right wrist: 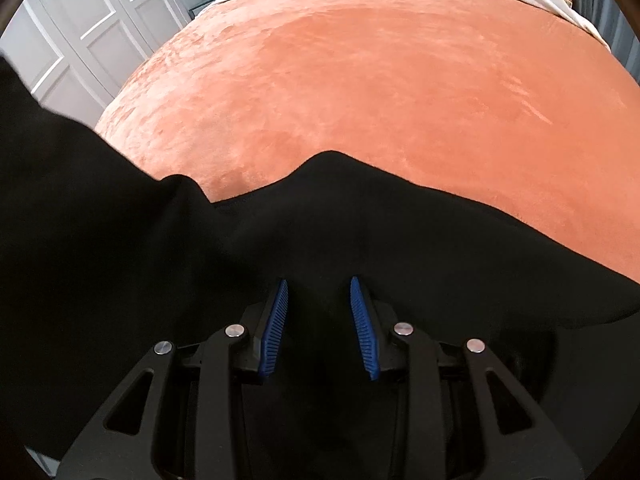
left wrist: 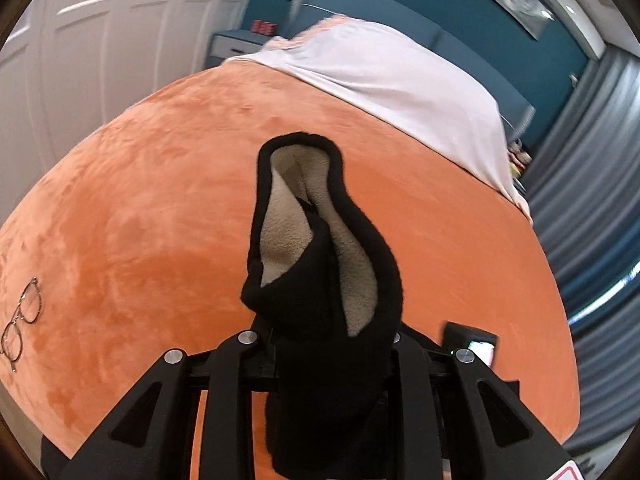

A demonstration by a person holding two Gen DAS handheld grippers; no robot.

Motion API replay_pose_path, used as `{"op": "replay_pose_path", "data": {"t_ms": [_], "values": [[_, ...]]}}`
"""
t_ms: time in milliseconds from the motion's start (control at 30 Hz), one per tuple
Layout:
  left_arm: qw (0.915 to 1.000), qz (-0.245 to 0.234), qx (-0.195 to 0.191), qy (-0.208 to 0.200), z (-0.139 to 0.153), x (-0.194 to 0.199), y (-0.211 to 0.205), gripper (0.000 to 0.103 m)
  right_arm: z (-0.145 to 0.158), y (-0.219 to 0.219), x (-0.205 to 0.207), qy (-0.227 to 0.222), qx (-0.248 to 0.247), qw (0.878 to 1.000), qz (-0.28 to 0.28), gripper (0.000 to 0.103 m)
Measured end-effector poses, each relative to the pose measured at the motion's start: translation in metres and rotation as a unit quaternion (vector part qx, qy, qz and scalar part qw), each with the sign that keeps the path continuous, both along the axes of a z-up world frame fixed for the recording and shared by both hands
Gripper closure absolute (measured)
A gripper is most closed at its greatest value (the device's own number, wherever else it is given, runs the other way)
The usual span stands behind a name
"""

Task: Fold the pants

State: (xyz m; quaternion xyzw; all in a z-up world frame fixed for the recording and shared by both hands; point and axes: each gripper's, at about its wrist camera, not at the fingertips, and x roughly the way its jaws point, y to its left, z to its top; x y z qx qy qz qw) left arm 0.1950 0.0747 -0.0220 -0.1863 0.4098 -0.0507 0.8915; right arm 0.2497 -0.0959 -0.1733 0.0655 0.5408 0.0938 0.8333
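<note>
I see my left tongs (left wrist: 328, 344) pinching the pants (left wrist: 320, 264), whose long axis points far over the bed (left wrist: 160, 200), while my right tongs (right wrist: 319, 292) stand spread around them.

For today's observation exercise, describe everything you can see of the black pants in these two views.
The pants are black fleece-like fabric with a cream, fuzzy lining showing where an opening gapes. In the left view a bunched end stands up from the left tool, whose fingers are hidden by the cloth. In the right view the fabric spreads broadly over the orange bedcover, unfolded and rumpled, and the right tool has its blue pads apart over the cloth.
</note>
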Motion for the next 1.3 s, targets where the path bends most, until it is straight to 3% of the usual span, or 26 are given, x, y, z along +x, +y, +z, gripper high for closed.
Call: {"op": "replay_pose_path", "data": {"t_ms": [300, 400, 467, 633, 767, 833, 867, 933, 1000, 1033, 1100, 1167, 1233, 1300], "values": [[0.9963, -0.070, 0.050, -0.009, 0.020, -0.009, -0.082, 0.083, 0.011, -0.041, -0.004, 0.008, 0.082, 0.996, -0.022, 0.070], [0.9924, -0.105, 0.064, -0.006, 0.021, -0.013, -0.124, 0.083, 0.038, -0.081, -0.019, -0.026, 0.110, 0.993, -0.044, 0.070], [0.9886, -0.131, 0.074, -0.003, 0.018, -0.016, -0.154, 0.083, 0.060, -0.122, -0.034, -0.051, 0.096, 0.992, -0.066, 0.070], [0.9718, -0.213, 0.097, 0.030, -0.018, -0.028, -0.253, 0.081, 0.081, -0.232, -0.082, -0.068, 0.039, 0.988, -0.135, 0.068], [0.9526, -0.264, 0.129, 0.079, -0.074, -0.039, -0.327, 0.080, 0.076, -0.300, -0.127, -0.055, 0.032, 0.983, -0.170, 0.067], [0.9402, -0.274, 0.165, 0.117, -0.104, -0.046, -0.355, 0.077, 0.072, -0.318, -0.142, -0.050, 0.025, 0.982, -0.182, 0.066], [0.9328, -0.273, 0.204, 0.118, -0.113, -0.053, -0.367, 0.077, 0.069, -0.327, -0.150, -0.046, 0.024, 0.981, -0.185, 0.066], [0.9274, -0.268, 0.245, 0.092, -0.109, -0.069, -0.373, 0.076, 0.067, -0.333, -0.160, -0.044, 0.021, 0.981, -0.190, 0.065], [0.9302, -0.269, 0.240, 0.069, -0.091, -0.082, -0.363, 0.072, 0.070, -0.340, -0.168, -0.049, 0.039, 0.980, -0.191, 0.060], [0.9337, -0.268, 0.229, 0.064, -0.084, -0.086, -0.356, 0.064, 0.070, -0.341, -0.171, -0.052, 0.048, 0.979, -0.192, 0.050], [0.9408, -0.260, 0.210, 0.057, -0.071, -0.092, -0.337, 0.057, 0.076, -0.332, -0.170, -0.066, 0.062, 0.979, -0.183, 0.039], [0.9497, -0.240, 0.197, 0.041, -0.063, -0.092, -0.324, 0.048, 0.082, -0.322, -0.168, -0.075, 0.047, 0.981, -0.171, 0.036], [0.9549, -0.215, 0.203, 0.027, -0.064, -0.091, -0.329, 0.031, 0.083, -0.319, -0.166, -0.075, 0.036, 0.982, -0.171, 0.034], [0.9497, -0.221, 0.214, 0.057, -0.077, -0.069, -0.339, 0.034, 0.084, -0.320, -0.166, -0.071, 0.035, 0.980, -0.183, 0.034]]}}
